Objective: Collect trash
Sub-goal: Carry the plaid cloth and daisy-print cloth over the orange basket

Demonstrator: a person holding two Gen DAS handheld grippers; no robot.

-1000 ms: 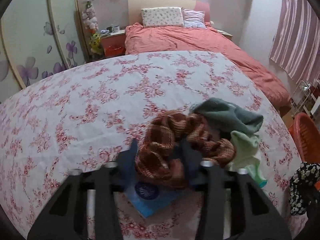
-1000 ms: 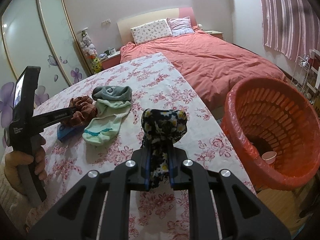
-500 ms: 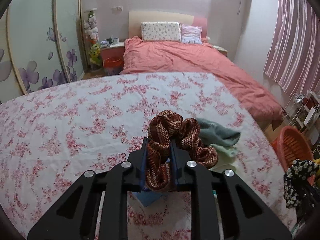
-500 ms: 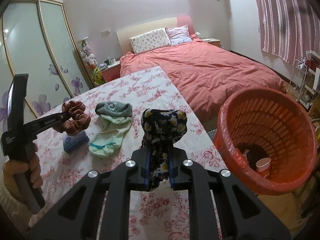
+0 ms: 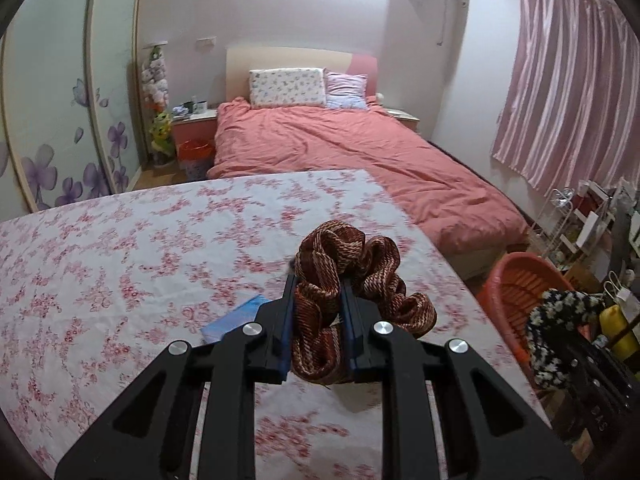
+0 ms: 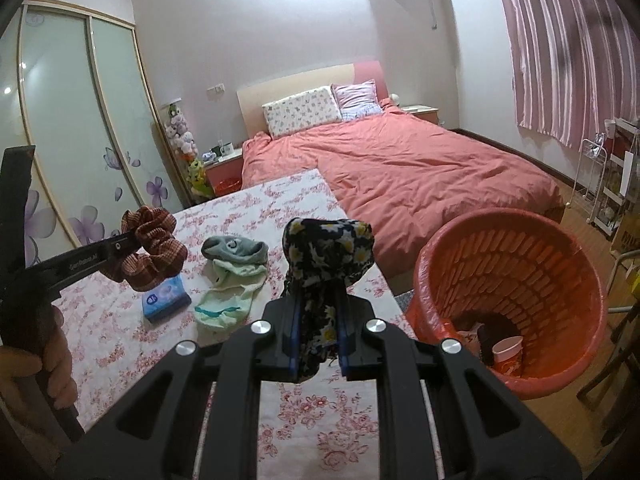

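Progress at this moment, as I read it from both wrist views: my left gripper (image 5: 318,316) has just been closing and its jaws are now clamped on the brown scrunchie (image 5: 352,272), held clear of the floral tablecloth (image 5: 120,264); my right gripper (image 6: 319,322) is pinched on the dark daisy-print scrunchie (image 6: 328,248), low centre of the right view. Neither piece is in the red basket (image 6: 576,264) yet; it stands off the table edge at right and already holds a paper cup (image 6: 507,350) and other scraps I cannot identify. Left on the cloth, centre-left of the right view, are a grey sock (image 6: 234,249), a pale green sock (image 6: 230,292) touching it, and a blue tissue pack (image 6: 166,298) just beside them. Writing: small white lettering runs along the left gripper's finger, too blurred to read; the pack's round emblem is likewise illegible.
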